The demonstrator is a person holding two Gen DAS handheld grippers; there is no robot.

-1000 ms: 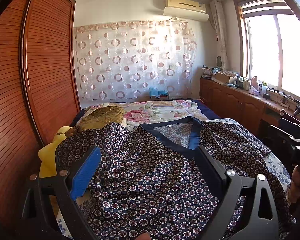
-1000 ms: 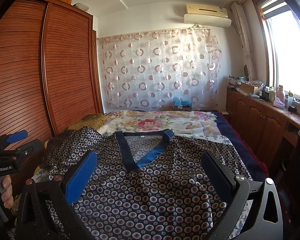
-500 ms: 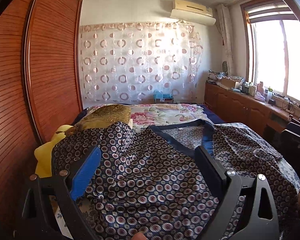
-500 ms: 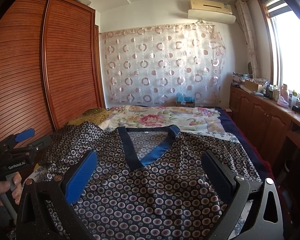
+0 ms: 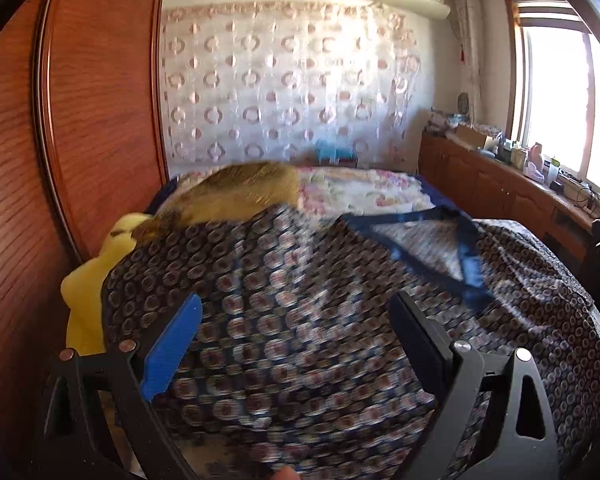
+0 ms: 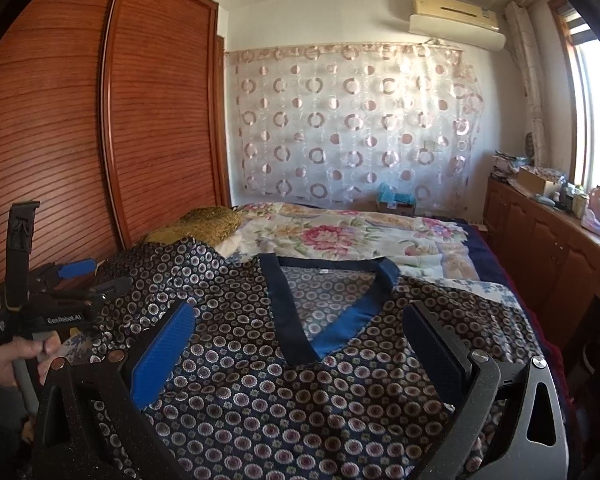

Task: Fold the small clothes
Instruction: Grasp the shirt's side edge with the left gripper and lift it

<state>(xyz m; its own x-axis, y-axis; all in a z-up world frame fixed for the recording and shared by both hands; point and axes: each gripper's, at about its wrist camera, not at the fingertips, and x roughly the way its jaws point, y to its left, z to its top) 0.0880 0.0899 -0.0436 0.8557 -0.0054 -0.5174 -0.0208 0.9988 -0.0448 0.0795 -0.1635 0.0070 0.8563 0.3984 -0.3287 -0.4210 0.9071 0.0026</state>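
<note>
In the blurred left wrist view, the left gripper (image 5: 296, 340) stood wide open and empty above the patterned top (image 5: 300, 300), which lay spread on the bed (image 5: 380, 194). In the right wrist view, the right gripper (image 6: 300, 344) likewise gaped empty over the top's blue V-neck (image 6: 328, 320), and a hand (image 6: 16, 356) held the left gripper at the left edge.

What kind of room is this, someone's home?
Most likely a bedroom in a home. A bed with a floral bedspread fills the middle, a tall wooden wardrobe stands beside it, and an air conditioner hangs above a curtained wall. A patterned top lies spread on the bed.
</note>
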